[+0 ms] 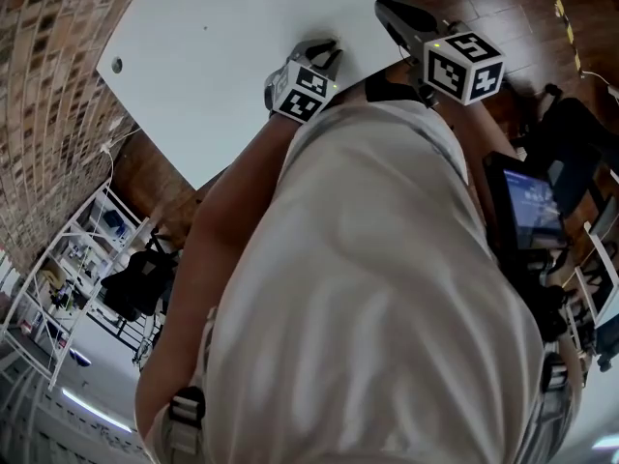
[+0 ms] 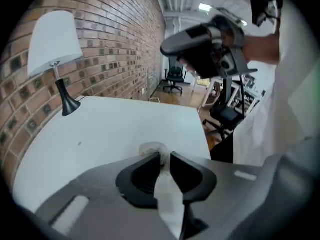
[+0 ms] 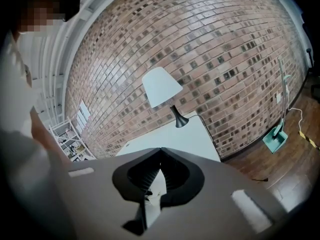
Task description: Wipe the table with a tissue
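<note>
Blocking most of the head view, the person's white shirt [image 1: 387,278] hides the near part of the white table [image 1: 222,46]; only the marker cubes and the rear of both grippers show past it. The left gripper [image 2: 165,157] has its jaws clamped on a white tissue [image 2: 169,196], with a crumpled wad poking out past the tips. Whether the wad touches the tabletop cannot be made out. The right gripper [image 3: 160,150] hangs above the table, its jaw tips pressed together. A white patch behind them could be tissue or tabletop. A white-shaded lamp [image 2: 52,41] stands at the table's far end against a brick wall [image 2: 115,44]. Office chairs [image 2: 175,77] stand on the wood floor [image 1: 503,8] beyond, and white shelving [image 1: 87,249] is partly cut off.
</note>
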Available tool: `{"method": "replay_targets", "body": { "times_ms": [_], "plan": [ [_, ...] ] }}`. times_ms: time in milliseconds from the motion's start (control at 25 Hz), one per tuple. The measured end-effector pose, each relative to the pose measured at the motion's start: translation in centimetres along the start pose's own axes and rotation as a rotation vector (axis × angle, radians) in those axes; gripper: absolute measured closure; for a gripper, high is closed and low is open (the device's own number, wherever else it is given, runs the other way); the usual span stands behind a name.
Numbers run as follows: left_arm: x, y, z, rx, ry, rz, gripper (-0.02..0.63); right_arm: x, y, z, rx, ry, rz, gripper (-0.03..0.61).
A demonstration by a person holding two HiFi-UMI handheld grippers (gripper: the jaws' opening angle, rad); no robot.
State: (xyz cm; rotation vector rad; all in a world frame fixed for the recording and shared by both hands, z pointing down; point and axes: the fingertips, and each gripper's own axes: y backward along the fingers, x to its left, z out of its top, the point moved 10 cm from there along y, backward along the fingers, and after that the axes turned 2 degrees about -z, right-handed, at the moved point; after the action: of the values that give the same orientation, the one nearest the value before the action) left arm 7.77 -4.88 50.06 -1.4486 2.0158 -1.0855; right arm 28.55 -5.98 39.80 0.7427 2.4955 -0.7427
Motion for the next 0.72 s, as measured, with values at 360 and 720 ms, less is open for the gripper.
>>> {"method": "replay_targets", "body": {
  "times_ms": [360,720],
  "plan": [
    [-0.9,-0.4,-0.6,0.077,-0.097,0.027,0.545,-1.8,0.0,1.1,-0.005,-0.004,0.043,0.572],
    [2.9,2.4,-3.3,0.055,0.143,0.096,0.543,-1.0,-2.2,1.3,0.018,0.004,0.094,0.572]
  ]
}}
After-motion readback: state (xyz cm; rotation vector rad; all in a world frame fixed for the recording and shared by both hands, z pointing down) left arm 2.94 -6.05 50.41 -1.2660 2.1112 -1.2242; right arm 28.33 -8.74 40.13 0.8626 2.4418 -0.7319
